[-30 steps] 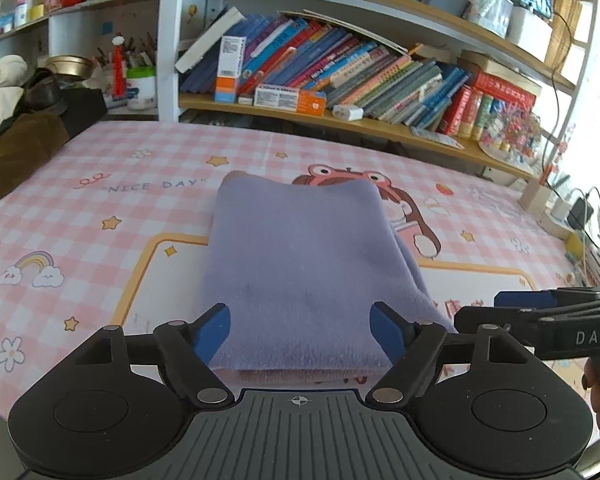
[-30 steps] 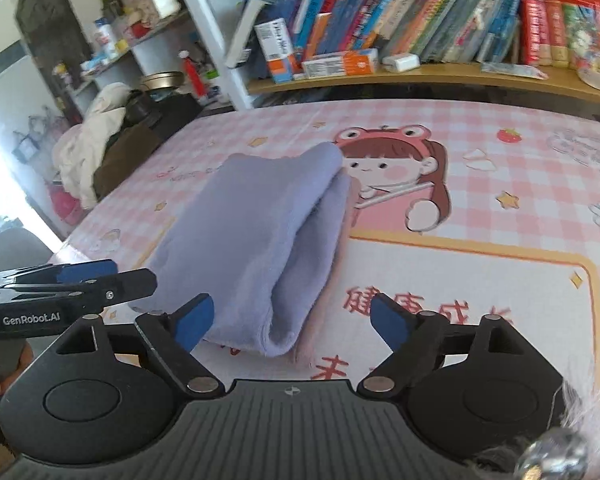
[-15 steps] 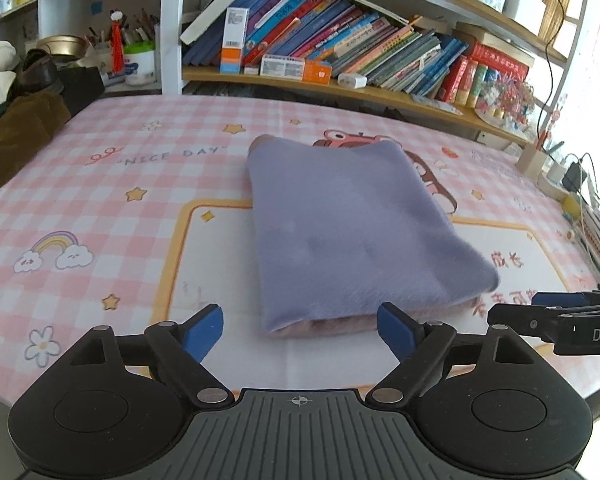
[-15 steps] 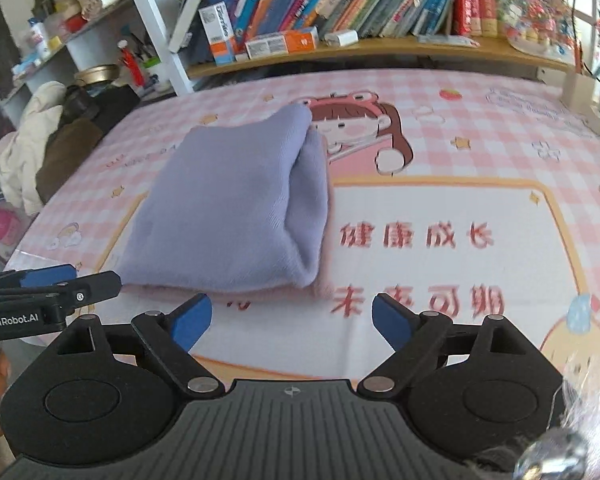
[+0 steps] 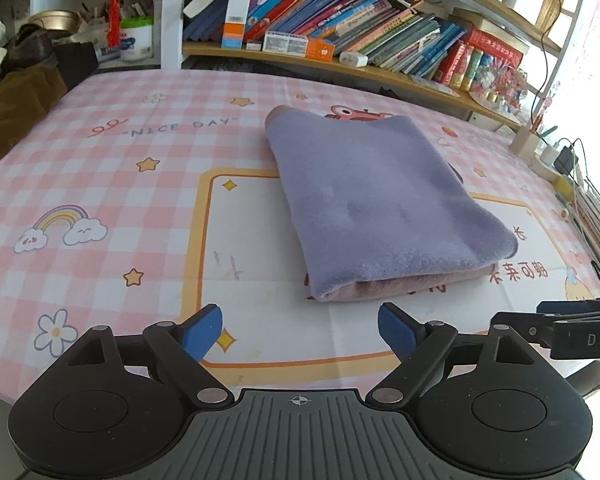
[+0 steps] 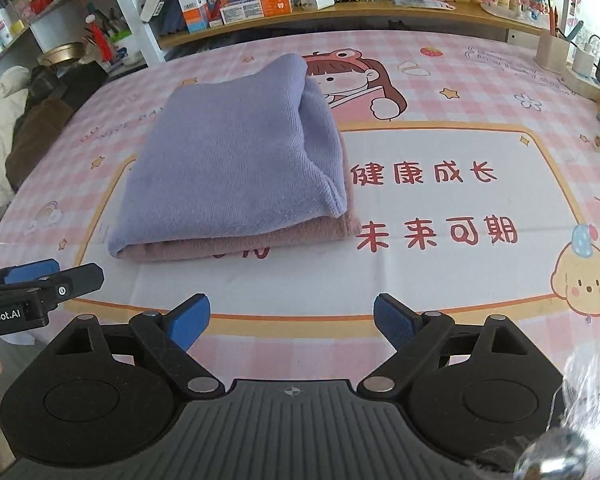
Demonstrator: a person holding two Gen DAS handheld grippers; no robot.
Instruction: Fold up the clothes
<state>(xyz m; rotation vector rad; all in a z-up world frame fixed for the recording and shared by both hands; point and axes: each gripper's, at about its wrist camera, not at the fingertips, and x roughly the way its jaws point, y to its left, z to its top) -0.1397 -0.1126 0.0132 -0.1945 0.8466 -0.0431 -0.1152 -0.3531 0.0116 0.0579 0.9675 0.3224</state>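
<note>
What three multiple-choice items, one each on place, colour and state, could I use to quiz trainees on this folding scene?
1. Where does the cloth lie?
A. on the table
B. on the shelf
C. in a gripper

2. What colour is its top layer?
A. green
B. purple
C. yellow

3. How do the left gripper and right gripper stand?
A. both shut on cloth
B. one holds a book
C. both open, empty

Key: 1 A, it rests flat on the checked table. 2 B, purple lies over a pink layer. 3 C, the blue fingers stand apart, short of the cloth.
</note>
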